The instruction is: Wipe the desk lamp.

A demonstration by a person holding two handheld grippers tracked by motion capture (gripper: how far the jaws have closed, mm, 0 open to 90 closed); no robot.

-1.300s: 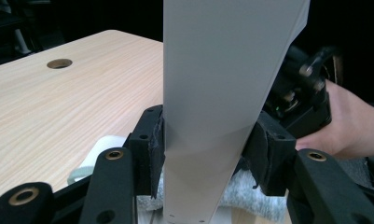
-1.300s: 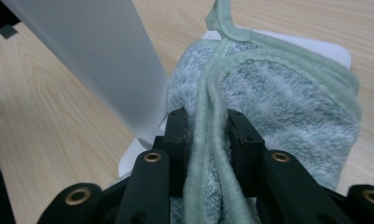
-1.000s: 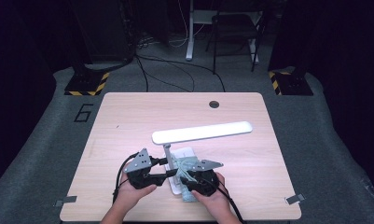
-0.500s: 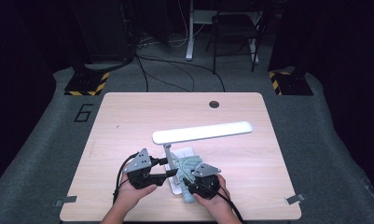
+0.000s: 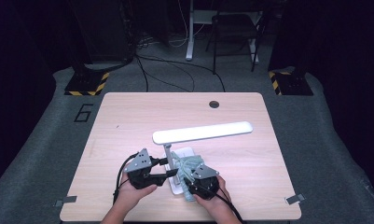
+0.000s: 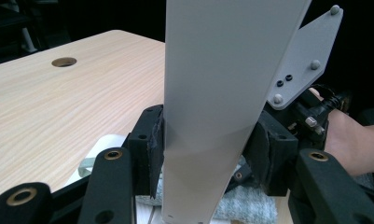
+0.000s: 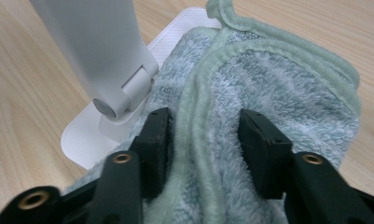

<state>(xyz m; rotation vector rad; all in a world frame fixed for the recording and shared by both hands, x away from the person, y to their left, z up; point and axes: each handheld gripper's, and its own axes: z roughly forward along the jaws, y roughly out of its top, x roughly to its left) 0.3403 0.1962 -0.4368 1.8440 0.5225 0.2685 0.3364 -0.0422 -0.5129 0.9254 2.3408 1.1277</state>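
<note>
High view: lamp [image 5: 201,133] stands near the tabletop [image 5: 128,121] front edge, teal cloth [image 5: 190,169] bunched on its flat white base. Judged step: wiping the base.

Left gripper [image 6: 203,140] fingers clamp the smooth matte upright. Right gripper [image 7: 203,135] fingers, just closing, pinch a fold of the plush, hemmed terry.

Next likely: drag the cloth across the base while the left steadies.

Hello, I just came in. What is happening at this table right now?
A person is cleaning a white desk lamp on a wooden table. The left gripper clamps the lamp's upright post to steady it. The right gripper has just been closing its jaws on a bunched green cloth, which lies over the lamp's base beside the hinge.
</note>
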